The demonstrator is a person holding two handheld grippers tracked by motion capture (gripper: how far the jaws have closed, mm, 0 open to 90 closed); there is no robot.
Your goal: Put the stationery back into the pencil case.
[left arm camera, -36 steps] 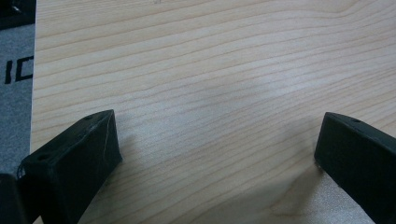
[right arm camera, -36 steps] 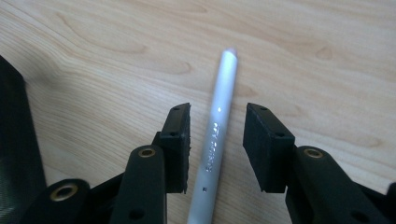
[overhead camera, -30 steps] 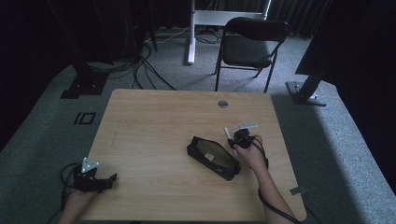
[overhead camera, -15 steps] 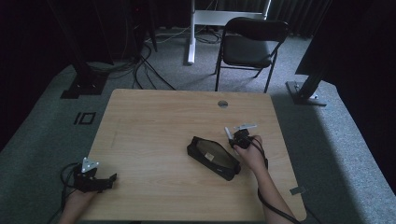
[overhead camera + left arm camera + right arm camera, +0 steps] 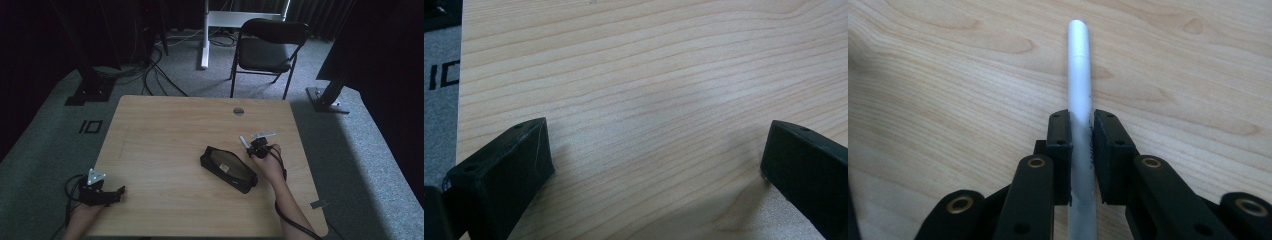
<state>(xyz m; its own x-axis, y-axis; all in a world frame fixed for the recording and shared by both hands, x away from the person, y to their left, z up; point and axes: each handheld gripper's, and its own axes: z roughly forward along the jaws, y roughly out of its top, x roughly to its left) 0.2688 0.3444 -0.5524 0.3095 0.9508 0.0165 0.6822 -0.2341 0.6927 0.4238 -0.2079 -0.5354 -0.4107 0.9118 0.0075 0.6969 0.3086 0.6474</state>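
- Dark curtains and grey carpet surround my workspace, with one black folding chair (image 5: 269, 47) standing beyond the far edge of the single light wooden table (image 5: 165, 135).
- On that table I count one white cylindrical pen (image 5: 1079, 75), one black rectangular pencil case (image 5: 228, 168) with a clear window, and my two grippers.
- My right gripper (image 5: 1080, 150) is clamped on the pen: both black pads press its barrel from either side, the jaws having just been closing onto it.
- In the right gripper view the pen's long axis runs straight along the gripper, in line with the jaws, its rounded tip pointing away from the camera and sticking out well past the pads.
- The barrel lies low over the wood grain, roughly level; I cannot tell whether its tip touches the table.
- From the high view, the right gripper (image 5: 256, 146) sits on the right half of the table, just beside the far right end of the pencil case, and the pen's pale tip (image 5: 243, 141) pokes out toward the far left.
- The pencil case lies diagonally, its long axis running from far left to near right, right beside my right hand (image 5: 269, 162).
- My left gripper (image 5: 102, 194) rests at the near left corner, well apart from the case.
- Its jaws stand spread wide in the left gripper view, with bare wood between them.
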